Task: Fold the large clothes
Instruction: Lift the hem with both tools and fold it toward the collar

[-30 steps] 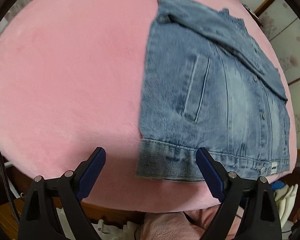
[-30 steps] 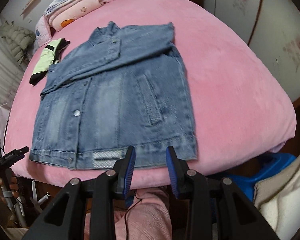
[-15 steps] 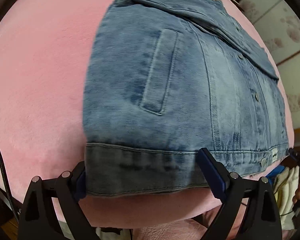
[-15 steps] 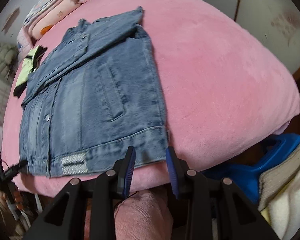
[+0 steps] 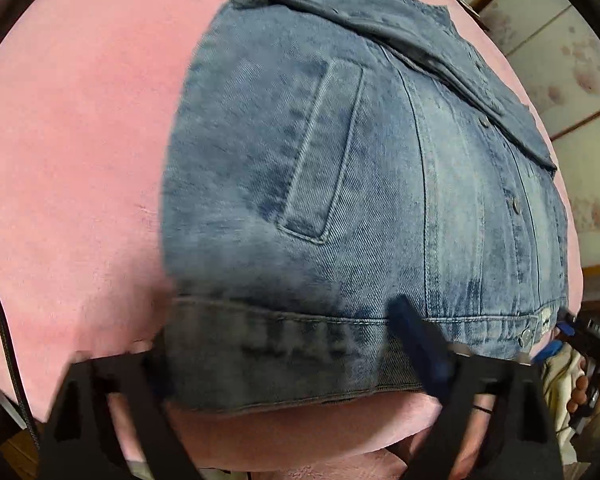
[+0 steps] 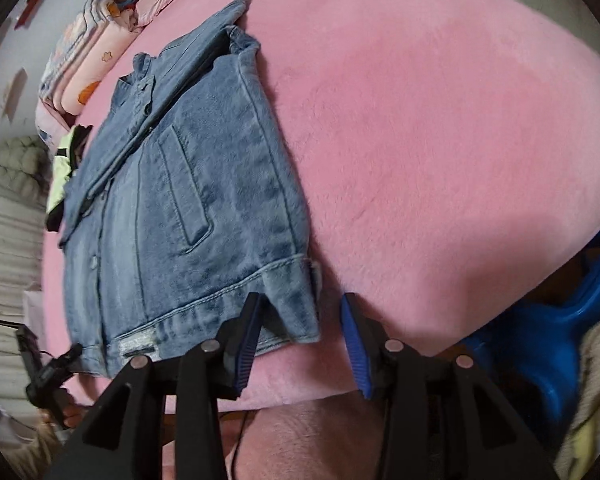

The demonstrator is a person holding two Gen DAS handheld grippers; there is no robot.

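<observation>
- The faded blue denim jacket (image 6: 188,200) lies flat, front up, on the fuzzy pink blanket (image 6: 440,140), with its hem band right at the blanket's near edge and 1 sleeve folded across its chest.
- Left gripper (image 5: 284,344): jaws wide apart, straddling the jacket's hem band at 1 bottom corner. The view is blurry and I can't tell if the pads touch the cloth, but nothing is clamped.
- Right gripper (image 6: 300,332): jaws also apart, around the jacket's other bottom corner, where the hem corner sits in the gap between the blue pads.
- Handling guess: denim like this looks thick and fairly heavy, stiffish rather than floppy, so it should hold a crease but drag on that plush blanket.
- Best grab is probably the doubled hem band (image 5: 276,344) at both corners. It's the thickest, least stretchy bit and not slippery.
- Past the jacket's collar there's a lime-and-black garment (image 6: 62,176) and a stack of pastel folded bedding (image 6: 88,64), well apart from the hem.
</observation>
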